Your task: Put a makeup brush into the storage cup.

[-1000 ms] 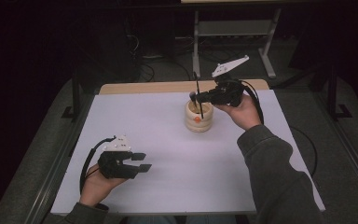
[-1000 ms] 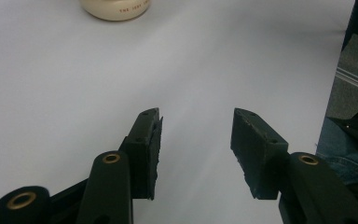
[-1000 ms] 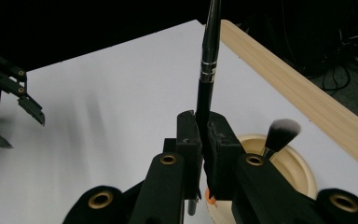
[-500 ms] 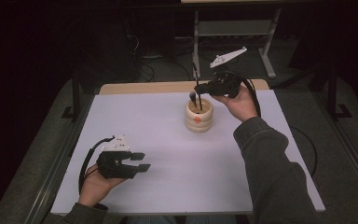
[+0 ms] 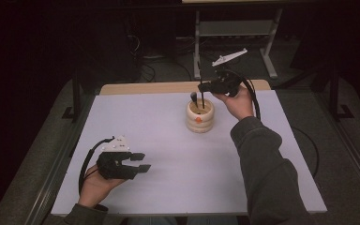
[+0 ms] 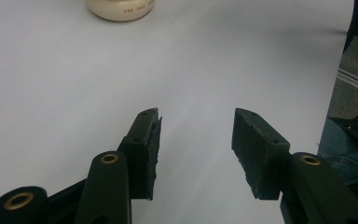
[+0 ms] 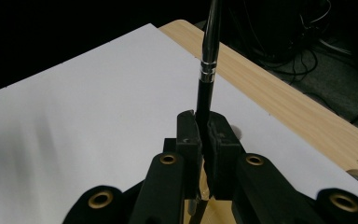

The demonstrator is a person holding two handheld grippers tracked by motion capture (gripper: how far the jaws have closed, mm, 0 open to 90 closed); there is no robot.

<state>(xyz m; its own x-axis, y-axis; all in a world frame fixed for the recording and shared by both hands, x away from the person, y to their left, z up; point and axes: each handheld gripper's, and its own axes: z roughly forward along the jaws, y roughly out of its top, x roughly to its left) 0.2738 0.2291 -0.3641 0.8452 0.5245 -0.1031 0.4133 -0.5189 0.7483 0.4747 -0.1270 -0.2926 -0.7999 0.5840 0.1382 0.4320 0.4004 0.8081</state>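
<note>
The right gripper [image 7: 204, 135] is clamped on a black pen [image 7: 208, 70] above the holder [image 5: 200, 116]; the pen's lower end is hidden behind the jaws. The left gripper [image 6: 196, 140] rests apart, empty, on the table [image 5: 168, 140], the holder cut off at its view's top edge.

The table [image 5: 178, 154] wears a smooth, matt white sheet, paper-like, and along its far edge a strip of pale wood [image 5: 145, 88] with a fine grain shows. The holder [image 5: 200, 117] looks like light turned wood, ribbed and softly satin. The pen [image 7: 208, 70] is glossy black with a bright metal band. Both the left gripper [image 6: 196, 135] and the right gripper [image 7: 204, 140] are matt black plastic with brass-coloured rivets; their pads [image 6: 256, 154] look like rough, worn rubber. The sleeve [image 5: 262, 159] is dull, soft cloth.
</note>
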